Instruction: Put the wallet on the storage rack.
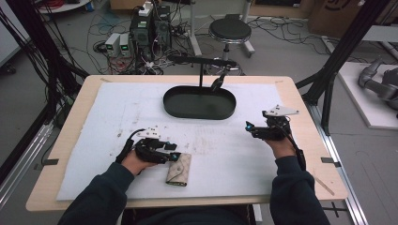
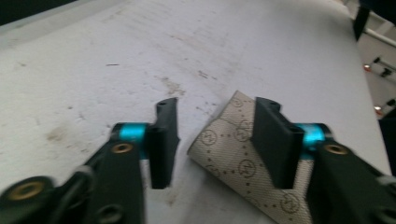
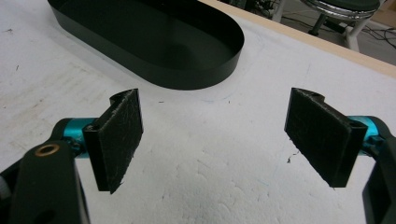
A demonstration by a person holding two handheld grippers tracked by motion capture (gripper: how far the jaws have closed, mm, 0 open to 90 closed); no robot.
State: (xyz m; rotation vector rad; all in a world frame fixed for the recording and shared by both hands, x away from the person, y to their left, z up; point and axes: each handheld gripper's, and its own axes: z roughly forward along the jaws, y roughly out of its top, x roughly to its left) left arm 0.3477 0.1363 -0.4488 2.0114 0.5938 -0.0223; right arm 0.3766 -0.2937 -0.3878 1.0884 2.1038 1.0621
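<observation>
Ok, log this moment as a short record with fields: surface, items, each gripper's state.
surface: wooden table with a stained white mat
tray: black oval tray at the far middle of the mat, nothing visible in it
wallet: beige patterned wallet near the front edge, flat on the mat
left gripper: left gripper open, one corner of the wallet between its jaws
right gripper: right gripper open, holding nothing, pointed toward the tray

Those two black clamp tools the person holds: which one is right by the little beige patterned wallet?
The left gripper: its open jaws reach the beige monogram wallet. The right gripper hovers open over bare white mat, nearer the black oval tray.
</observation>
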